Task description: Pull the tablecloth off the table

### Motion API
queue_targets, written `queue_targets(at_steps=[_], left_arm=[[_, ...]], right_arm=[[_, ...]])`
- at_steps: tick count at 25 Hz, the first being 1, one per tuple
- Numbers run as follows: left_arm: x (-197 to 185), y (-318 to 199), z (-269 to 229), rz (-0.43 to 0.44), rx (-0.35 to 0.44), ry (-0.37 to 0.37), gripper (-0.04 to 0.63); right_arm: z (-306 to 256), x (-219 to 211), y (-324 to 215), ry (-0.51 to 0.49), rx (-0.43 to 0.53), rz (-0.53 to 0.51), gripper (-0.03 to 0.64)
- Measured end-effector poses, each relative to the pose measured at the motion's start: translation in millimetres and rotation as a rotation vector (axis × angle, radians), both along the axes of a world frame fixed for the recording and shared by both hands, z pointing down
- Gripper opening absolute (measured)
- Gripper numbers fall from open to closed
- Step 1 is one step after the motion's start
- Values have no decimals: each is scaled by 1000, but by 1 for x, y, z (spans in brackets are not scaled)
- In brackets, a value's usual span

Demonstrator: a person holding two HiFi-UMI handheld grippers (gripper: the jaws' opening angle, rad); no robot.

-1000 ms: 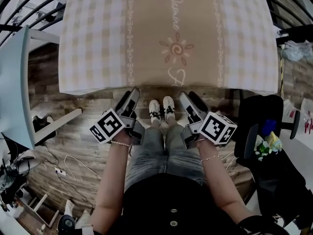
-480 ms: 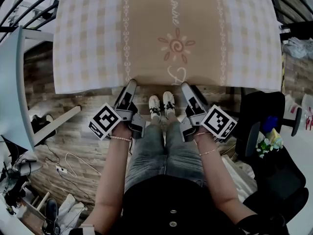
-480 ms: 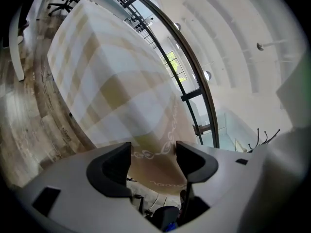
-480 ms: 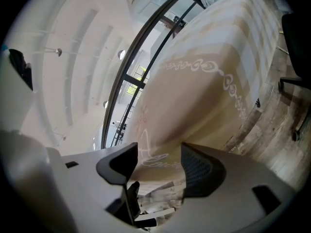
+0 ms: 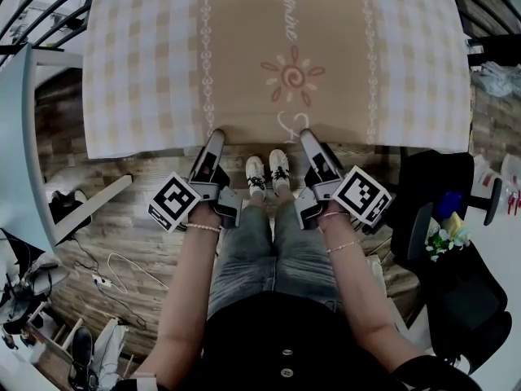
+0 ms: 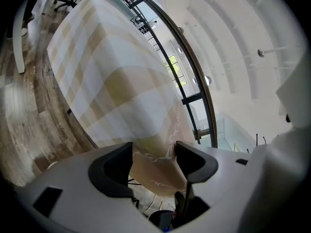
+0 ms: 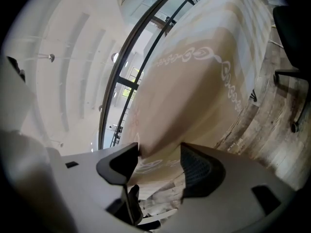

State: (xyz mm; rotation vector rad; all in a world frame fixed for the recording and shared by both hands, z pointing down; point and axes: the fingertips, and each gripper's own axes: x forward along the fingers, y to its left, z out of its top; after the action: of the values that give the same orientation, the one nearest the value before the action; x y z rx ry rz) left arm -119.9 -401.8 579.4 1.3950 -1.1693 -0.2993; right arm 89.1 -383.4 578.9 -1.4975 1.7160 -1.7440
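Note:
The tablecloth [image 5: 277,55] is beige and white checked with a tan middle band and a sun motif; it covers the table and hangs over the near edge. My left gripper [image 5: 214,137] and right gripper [image 5: 307,137] reach up to that hanging hem, either side of the tan band. In the left gripper view the tablecloth [image 6: 112,81] drops between the jaws of the left gripper [image 6: 153,161], which stand wide apart and do not pinch it. In the right gripper view the hem of the tablecloth [image 7: 204,86] likewise lies loose between the wide jaws of the right gripper [image 7: 158,166].
The person's shoes [image 5: 267,172] stand on the wooden floor [image 5: 122,218] just under the hem. A black office chair [image 5: 440,194] is at the right, and a pale blue panel [image 5: 16,137] at the left. Cables [image 5: 114,271] lie at the lower left.
Both grippers have moved forward from in front of the shoes up to the hanging hem, so the cloth's edge now lies between their jaws.

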Motion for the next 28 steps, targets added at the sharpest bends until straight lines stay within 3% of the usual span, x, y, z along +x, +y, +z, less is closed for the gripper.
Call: queue_targets(at_steps=[16,28], left_arm=[[1,-1,-4,64,50,-66,263],[3,6,-13,91,54,-85,207]], right_arm=[[0,1,1,40,35,14,252],[-9,-1,9,45,30,60,188]])
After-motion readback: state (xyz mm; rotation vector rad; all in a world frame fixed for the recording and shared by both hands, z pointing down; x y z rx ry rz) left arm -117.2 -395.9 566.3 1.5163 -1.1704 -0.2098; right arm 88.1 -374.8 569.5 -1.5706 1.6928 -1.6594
